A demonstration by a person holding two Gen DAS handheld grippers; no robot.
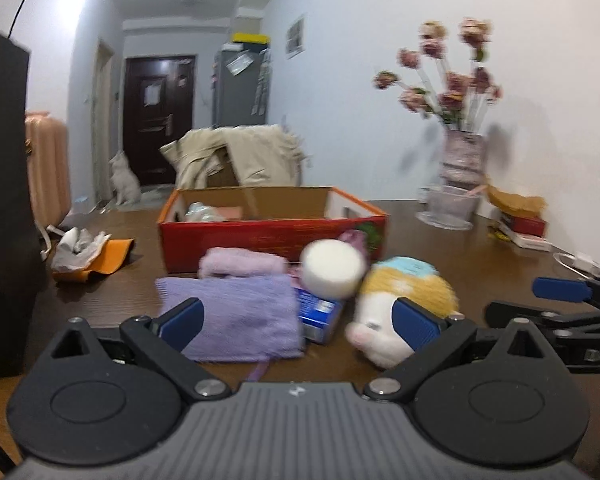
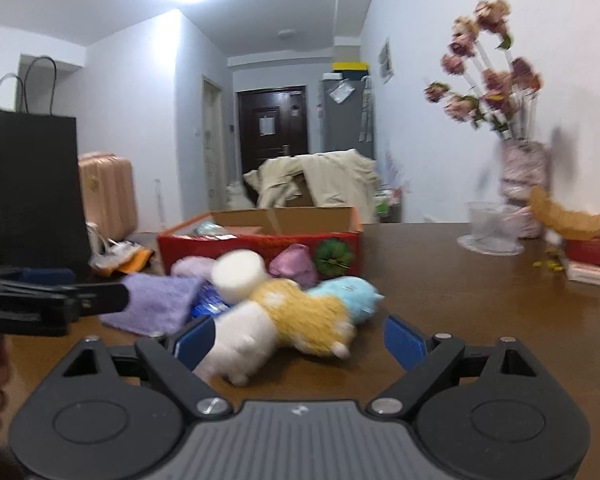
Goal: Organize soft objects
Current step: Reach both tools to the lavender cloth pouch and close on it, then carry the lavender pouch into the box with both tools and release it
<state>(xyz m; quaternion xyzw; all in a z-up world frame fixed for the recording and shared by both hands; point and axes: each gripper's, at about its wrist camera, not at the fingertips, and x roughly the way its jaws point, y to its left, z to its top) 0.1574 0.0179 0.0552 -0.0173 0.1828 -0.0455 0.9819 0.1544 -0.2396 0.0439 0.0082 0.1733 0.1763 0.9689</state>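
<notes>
On the brown table [image 1: 440, 248], a pile of soft things lies in front of a red open box [image 1: 272, 236]: a purple towel [image 1: 236, 320], a pink rolled towel [image 1: 240, 264], a white round sponge [image 1: 332, 268], a blue packet [image 1: 318, 316] and a plush doll [image 1: 400, 308] with yellow hair. My left gripper [image 1: 300, 324] is open just short of the towel and packet. My right gripper [image 2: 300, 342] is open with the plush doll [image 2: 284, 320] lying between its fingers; the pads do not press on it. A pink pouch [image 2: 294, 266] leans against the red box [image 2: 260, 240].
A vase of flowers [image 1: 460, 160] and a clear dish stand at the back right, with books [image 1: 524, 228] beside them. A black paper bag [image 1: 4, 200] stands at the left. Crumpled paper and an orange cloth [image 1: 92, 256] lie left of the box. The box holds a few items.
</notes>
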